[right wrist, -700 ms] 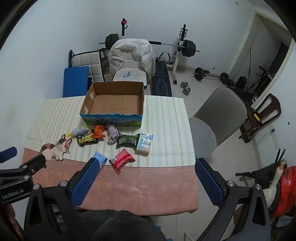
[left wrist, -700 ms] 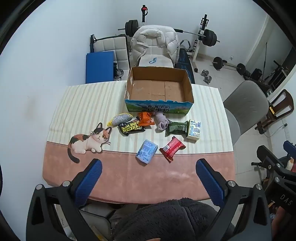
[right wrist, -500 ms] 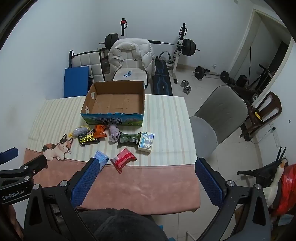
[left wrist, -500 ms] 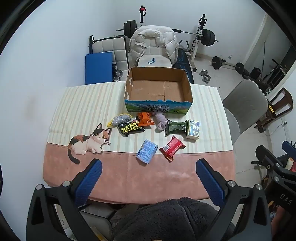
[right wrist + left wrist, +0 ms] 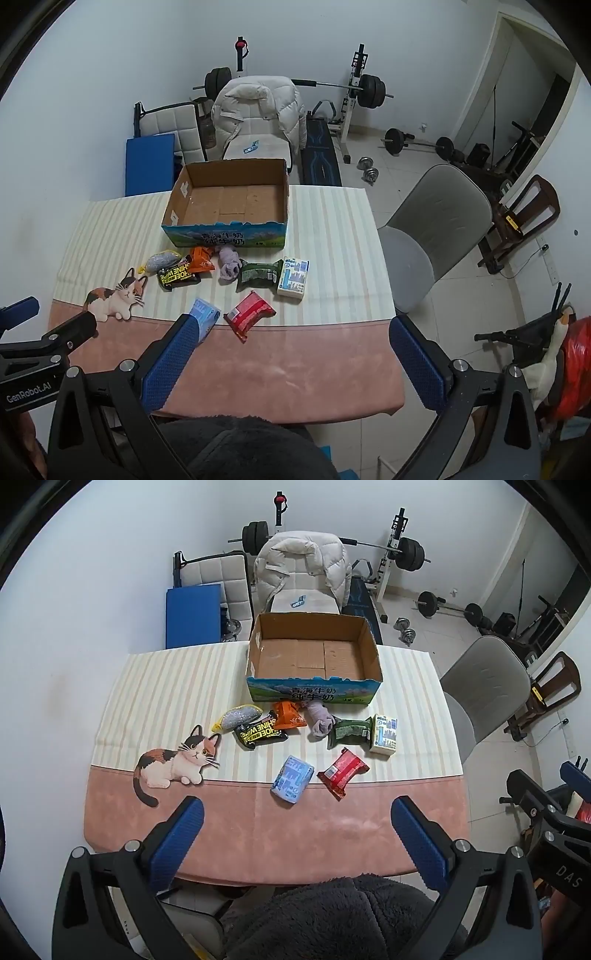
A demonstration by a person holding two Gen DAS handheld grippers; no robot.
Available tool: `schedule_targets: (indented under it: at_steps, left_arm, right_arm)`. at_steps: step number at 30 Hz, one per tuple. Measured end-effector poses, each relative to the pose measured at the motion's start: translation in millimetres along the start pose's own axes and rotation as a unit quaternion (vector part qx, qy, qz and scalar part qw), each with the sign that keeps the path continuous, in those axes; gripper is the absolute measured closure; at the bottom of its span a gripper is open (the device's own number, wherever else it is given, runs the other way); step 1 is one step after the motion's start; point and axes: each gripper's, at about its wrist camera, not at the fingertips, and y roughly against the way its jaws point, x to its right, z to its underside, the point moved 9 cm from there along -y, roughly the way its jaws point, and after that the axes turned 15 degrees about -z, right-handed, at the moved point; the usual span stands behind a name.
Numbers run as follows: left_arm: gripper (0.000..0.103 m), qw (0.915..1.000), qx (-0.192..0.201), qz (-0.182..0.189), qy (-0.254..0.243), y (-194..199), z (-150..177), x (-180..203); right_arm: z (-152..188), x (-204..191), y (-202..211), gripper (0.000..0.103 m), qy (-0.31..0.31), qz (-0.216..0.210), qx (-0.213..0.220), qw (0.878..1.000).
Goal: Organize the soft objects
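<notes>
Both the left hand-held gripper (image 5: 295,834) and the right hand-held gripper (image 5: 291,354) hang released and holding nothing over the near edge of the worktop (image 5: 258,834), their blue fingers spread wide. The soft packets lie well beyond them: a blue pack (image 5: 292,784) and a red pack (image 5: 342,771) nearest, then a black pouch (image 5: 260,734), purple cloth (image 5: 320,720) and green packet (image 5: 349,733). An open cardboard box (image 5: 314,692) stands just behind them at the far side.

a cloth-covered table (image 5: 332,834) carries a cardboard box (image 5: 314,692) and scattered soft packets (image 5: 292,780).
</notes>
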Motion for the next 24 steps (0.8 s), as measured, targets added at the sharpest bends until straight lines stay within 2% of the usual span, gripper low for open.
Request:
schedule_targets:
  at_steps: [9,24]
  left_arm:
    - [0.0,1.0,0.002,0.003,0.0,0.2,4.1,-4.2]
    - [0.0,0.9999,0.014,-0.002,0.004,4.1,1.9,-0.8]
  right_arm:
    - [5.6,-7.1,-0.8,0.0,0.003,0.003,-0.007,1.0]
    - [4.5,-2.6,-0.7,0.0,0.004,0.007,0.005,1.0]
